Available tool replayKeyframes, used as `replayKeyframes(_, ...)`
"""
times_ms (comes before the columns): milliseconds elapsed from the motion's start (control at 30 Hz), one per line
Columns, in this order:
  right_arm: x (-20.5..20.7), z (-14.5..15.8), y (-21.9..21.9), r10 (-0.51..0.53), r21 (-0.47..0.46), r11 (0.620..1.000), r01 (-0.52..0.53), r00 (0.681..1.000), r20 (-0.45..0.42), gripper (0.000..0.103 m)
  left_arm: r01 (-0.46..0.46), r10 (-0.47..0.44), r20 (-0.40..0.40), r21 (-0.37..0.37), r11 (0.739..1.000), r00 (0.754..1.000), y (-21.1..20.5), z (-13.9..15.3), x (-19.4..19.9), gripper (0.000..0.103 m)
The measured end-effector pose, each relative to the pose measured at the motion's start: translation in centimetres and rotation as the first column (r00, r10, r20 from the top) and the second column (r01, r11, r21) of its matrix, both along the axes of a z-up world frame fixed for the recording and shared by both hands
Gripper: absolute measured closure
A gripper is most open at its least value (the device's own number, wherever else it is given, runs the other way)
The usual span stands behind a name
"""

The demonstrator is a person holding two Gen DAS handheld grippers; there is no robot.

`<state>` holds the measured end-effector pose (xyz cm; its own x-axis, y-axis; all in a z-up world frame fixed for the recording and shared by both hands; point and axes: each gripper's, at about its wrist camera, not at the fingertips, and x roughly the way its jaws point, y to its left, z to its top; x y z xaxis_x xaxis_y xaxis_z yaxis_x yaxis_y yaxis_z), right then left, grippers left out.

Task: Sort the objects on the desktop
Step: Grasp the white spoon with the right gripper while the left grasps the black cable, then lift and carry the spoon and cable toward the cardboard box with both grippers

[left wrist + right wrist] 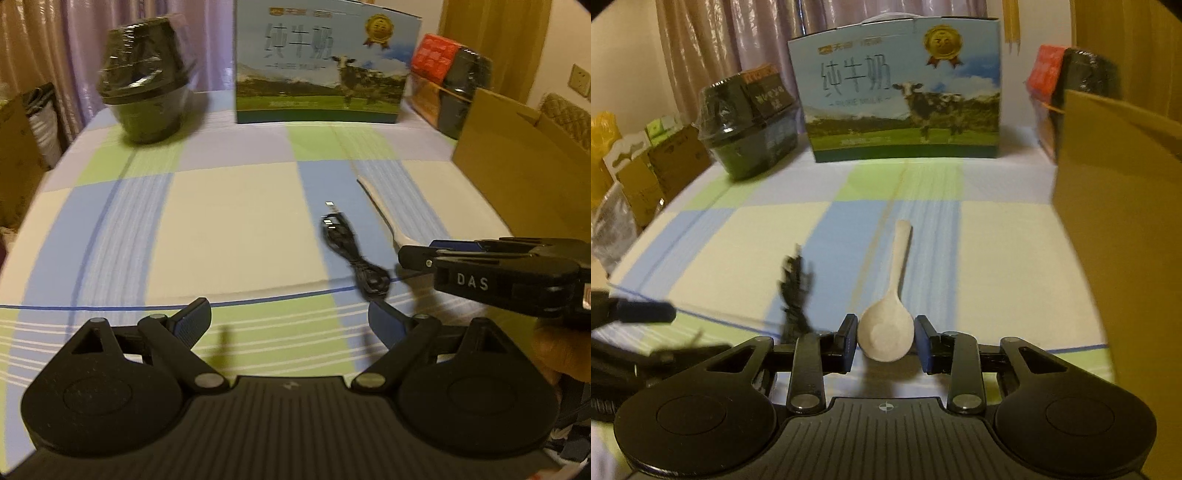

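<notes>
Right now the right gripper point(885, 341) has its two pads drawn in on either side of the spoon point(888, 325), at the bowl end. The pads look to be touching the bowl's edges, though from the right wrist view I can't swear there isn't a sliver of gap on the one side. No earlier look is on hand, so I only say how it sits: narrow, closed about the bowl, with the spoon resting on the checked cloth point(997, 240).

The thing to mind is how the spoon lies. Its long axis runs straight away from the right gripper, handle pointing off toward the milk box point(905, 96) at the back, bowl nearest the tool. So the grip is across the wide end, and the whole handle hangs out ahead of the pads. If it's lifted from there, I'd judge the handle may droop or swing.

The left gripper point(286, 319) is spread wide with nothing in it. The cable point(354, 254) lies just ahead of its right finger, nearer that hand than the other. A cardboard box point(1126, 221) stands close on the right, likely where things are meant to go.
</notes>
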<state>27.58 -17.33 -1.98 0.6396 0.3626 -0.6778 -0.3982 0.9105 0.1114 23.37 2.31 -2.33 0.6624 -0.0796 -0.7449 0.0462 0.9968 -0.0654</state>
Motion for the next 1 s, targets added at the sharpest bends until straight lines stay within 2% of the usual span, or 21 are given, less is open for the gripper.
replayKeyframes(100,-0.5,-0.4,-1.3,0.008,-0.042,0.999,-0.007,1.000,0.024,0.073,0.042,-0.042,0.006,-0.039,0.998,0.999,-0.9,-0.5,0.7,0.017)
replayKeyframes(167,-0.7,-0.7,-2.0,0.010,-0.058,0.998,-0.008,0.999,0.034,0.073,0.059,-0.059,0.003,-0.050,0.997,0.998,-1.6,-1.0,1.3,0.034)
replayKeyframes(267,-1.2,-1.1,-2.7,0.015,-0.064,0.998,-0.012,0.999,0.041,0.073,0.072,-0.071,0.008,-0.056,0.996,0.997,-2.6,-1.6,2.1,0.038)
replayKeyframes(433,-2.1,-1.5,-3.0,0.030,-0.076,0.997,-0.025,0.998,0.061,0.073,0.089,-0.087,0.030,-0.055,0.995,0.996,-3.8,-2.3,3.0,0.038)
replayKeyframes(467,-2.2,-1.5,-3.0,0.032,-0.077,0.997,-0.027,0.998,0.062,0.073,0.092,-0.090,0.035,-0.046,0.995,0.995,-4.1,-2.4,3.1,0.044)
replayKeyframes(500,-2.2,-1.5,-2.9,0.034,-0.078,0.997,-0.029,0.997,0.062,0.073,0.096,-0.095,0.043,-0.032,0.995,0.995,-4.4,-2.5,3.3,0.045)
replayKeyframes(600,-2.5,-1.4,-2.8,0.048,-0.089,0.995,-0.042,0.997,0.059,0.073,0.110,-0.110,0.064,0.006,0.994,0.992,-5.2,-2.6,3.5,0.063)
replayKeyframes(667,-3.0,-1.3,-2.7,0.062,-0.095,0.994,-0.057,0.997,0.052,0.074,0.103,-0.104,0.061,0.019,0.994,0.993,-5.4,-2.5,3.5,0.081)
replayKeyframes(733,-3.6,-1.2,-2.7,0.067,-0.097,0.993,-0.062,0.997,0.044,0.074,0.097,-0.098,0.042,0.023,0.995,0.994,-5.6,-2.4,3.3,0.084)
replayKeyframes(767,-4.1,-1.1,-2.8,0.067,-0.095,0.993,-0.063,0.997,0.040,0.074,0.097,-0.098,0.030,0.021,0.995,0.995,-5.7,-2.4,2.9,0.089)
replayKeyframes(1000,-9.7,-0.2,-4.8,0.049,-0.098,0.994,-0.050,0.999,-0.010,0.074,0.147,-0.146,-0.033,0.024,0.989,0.989,-6.9,-1.7,-1.9,0.092)
